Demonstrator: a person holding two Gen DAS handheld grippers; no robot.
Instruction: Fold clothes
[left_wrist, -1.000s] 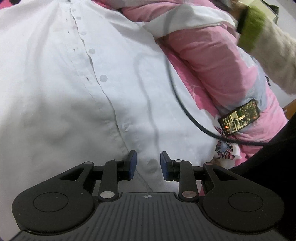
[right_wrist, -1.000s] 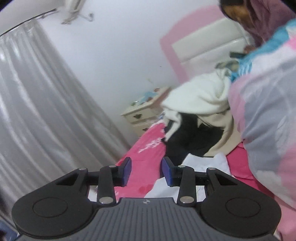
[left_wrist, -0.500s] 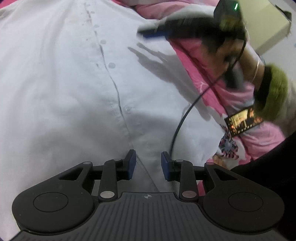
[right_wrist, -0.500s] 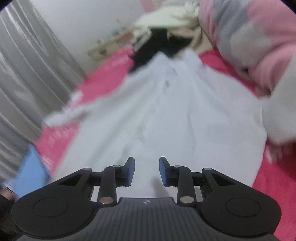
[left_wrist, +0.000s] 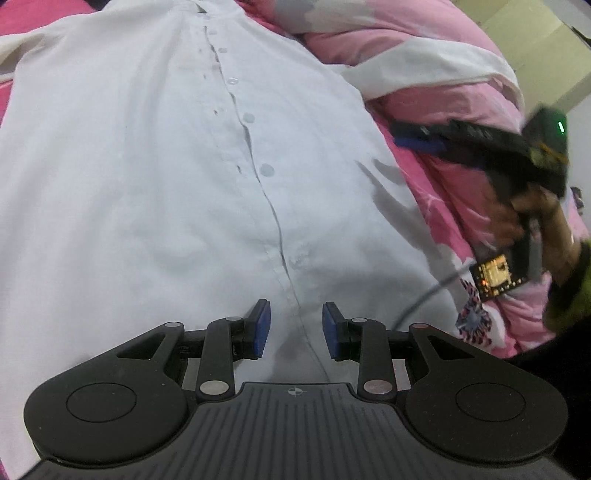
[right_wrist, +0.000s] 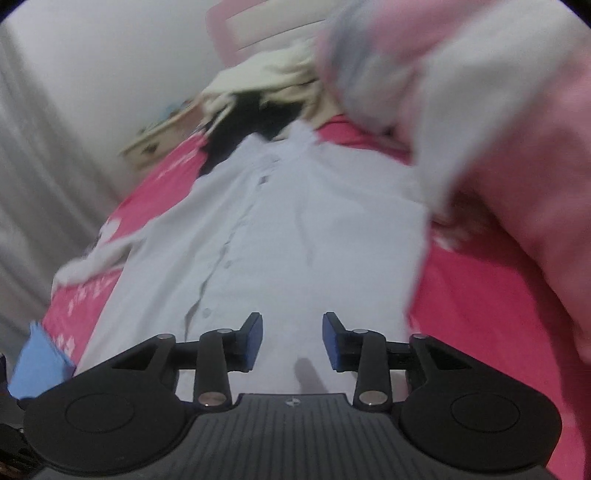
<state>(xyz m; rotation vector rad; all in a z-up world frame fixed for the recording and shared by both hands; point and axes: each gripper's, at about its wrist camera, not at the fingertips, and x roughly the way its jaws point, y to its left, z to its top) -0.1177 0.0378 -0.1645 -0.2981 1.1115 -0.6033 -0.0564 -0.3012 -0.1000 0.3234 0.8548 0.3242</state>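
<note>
Our left gripper (left_wrist: 295, 328) hovered with its blue-padded fingers (left_wrist: 261, 328) spread apart and gripping nothing, straddling the button placket near the hem of a white button-up shirt (left_wrist: 147, 177). Our right gripper (right_wrist: 291, 341) likewise stood parted and empty above the hem on the shirt's other side. The shirt lay flat, front up, on a pink bedsheet (right_wrist: 461, 314), beside a pink quilt (left_wrist: 424, 48). A phone (left_wrist: 496, 275) with its screen lit rested on the quilt's edge.
</note>
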